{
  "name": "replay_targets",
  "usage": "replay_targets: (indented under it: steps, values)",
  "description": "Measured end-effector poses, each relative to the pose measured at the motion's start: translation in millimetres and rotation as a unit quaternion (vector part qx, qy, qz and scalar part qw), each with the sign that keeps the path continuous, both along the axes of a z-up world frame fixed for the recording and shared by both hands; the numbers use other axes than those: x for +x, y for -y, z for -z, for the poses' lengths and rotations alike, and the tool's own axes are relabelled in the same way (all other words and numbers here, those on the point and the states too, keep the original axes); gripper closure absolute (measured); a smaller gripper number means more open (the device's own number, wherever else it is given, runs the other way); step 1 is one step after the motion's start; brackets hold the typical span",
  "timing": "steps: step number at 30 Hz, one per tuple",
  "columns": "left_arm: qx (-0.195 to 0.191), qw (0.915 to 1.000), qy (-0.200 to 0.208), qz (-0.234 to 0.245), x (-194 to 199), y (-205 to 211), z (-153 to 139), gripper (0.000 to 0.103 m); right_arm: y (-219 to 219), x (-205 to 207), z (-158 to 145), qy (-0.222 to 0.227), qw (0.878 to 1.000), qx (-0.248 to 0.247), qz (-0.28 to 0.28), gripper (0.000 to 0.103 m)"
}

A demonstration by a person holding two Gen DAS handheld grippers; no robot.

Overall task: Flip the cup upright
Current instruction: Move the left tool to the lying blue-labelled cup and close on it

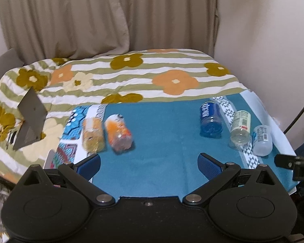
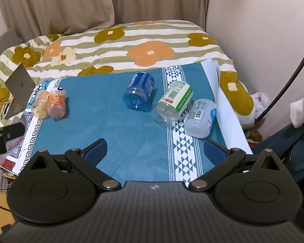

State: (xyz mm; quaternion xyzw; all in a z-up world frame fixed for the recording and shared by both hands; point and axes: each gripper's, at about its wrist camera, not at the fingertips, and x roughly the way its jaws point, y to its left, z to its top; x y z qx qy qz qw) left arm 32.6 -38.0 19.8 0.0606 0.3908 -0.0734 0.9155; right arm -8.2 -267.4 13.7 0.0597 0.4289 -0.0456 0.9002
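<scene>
Several cut-bottle cups lie on their sides on a teal cloth (image 1: 162, 141). At the left lie a yellow cup (image 1: 92, 134) and an orange cup (image 1: 118, 133). At the right lie a blue cup (image 1: 209, 119), a green-labelled clear cup (image 1: 241, 128) and a white cup (image 1: 262, 140). The right wrist view shows them too: yellow (image 2: 40, 105), orange (image 2: 56, 102), blue (image 2: 139, 90), green-labelled (image 2: 174, 103), white (image 2: 201, 117). My left gripper (image 1: 149, 165) is open and empty near the cloth's front edge. My right gripper (image 2: 155, 150) is open and empty, short of the right-hand cups.
A flowered striped quilt (image 1: 131, 75) covers the bed behind the cloth. A grey folded stand (image 1: 30, 121) sits at the left on the quilt. Curtains and a wall stand behind. The right gripper's tip (image 1: 289, 162) shows at the left view's right edge.
</scene>
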Motion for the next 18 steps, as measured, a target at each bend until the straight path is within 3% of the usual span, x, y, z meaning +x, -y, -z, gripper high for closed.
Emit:
replay_targets:
  steps: [10,18]
  values:
    - [0.001,0.9974,-0.041,0.059,79.1,63.6,11.7,0.000,36.9,18.0,12.5,-0.005,1.000,0.002,0.003,0.000]
    - [0.002,0.9903,-0.097,0.099,141.6,115.0,48.5,0.001,55.7,33.8,39.1,-0.021,1.000,0.016,-0.003,0.000]
